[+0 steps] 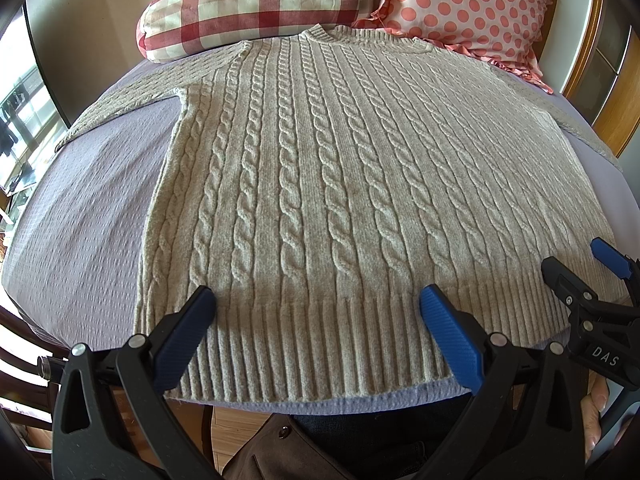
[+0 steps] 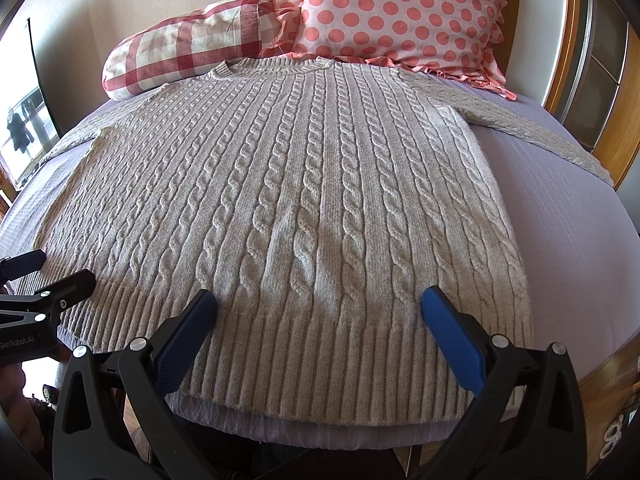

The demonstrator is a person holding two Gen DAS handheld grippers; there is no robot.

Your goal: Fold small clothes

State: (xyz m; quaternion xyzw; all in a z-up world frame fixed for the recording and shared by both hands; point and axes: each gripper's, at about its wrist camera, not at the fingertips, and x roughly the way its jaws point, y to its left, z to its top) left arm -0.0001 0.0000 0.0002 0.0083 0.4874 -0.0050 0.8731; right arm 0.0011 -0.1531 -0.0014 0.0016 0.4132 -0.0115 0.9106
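A grey cable-knit sweater (image 1: 340, 168) lies flat and spread out on a lilac bedspread (image 1: 92, 200), collar far, ribbed hem near, sleeves out to both sides. It also shows in the right wrist view (image 2: 296, 200). My left gripper (image 1: 318, 302) is open and empty, hovering over the hem's left half. My right gripper (image 2: 320, 302) is open and empty over the hem's right half. The right gripper also shows at the right edge of the left wrist view (image 1: 576, 264). The left gripper shows at the left edge of the right wrist view (image 2: 52, 268).
A red-checked bolster (image 1: 256, 4) and a pink polka-dot pillow (image 1: 472, 4) lie beyond the collar. A wooden bed frame (image 2: 576, 60) rises at the right. The bedspread also shows in the right wrist view (image 2: 560, 220). The bed's near edge drops to wooden floor (image 1: 236, 424).
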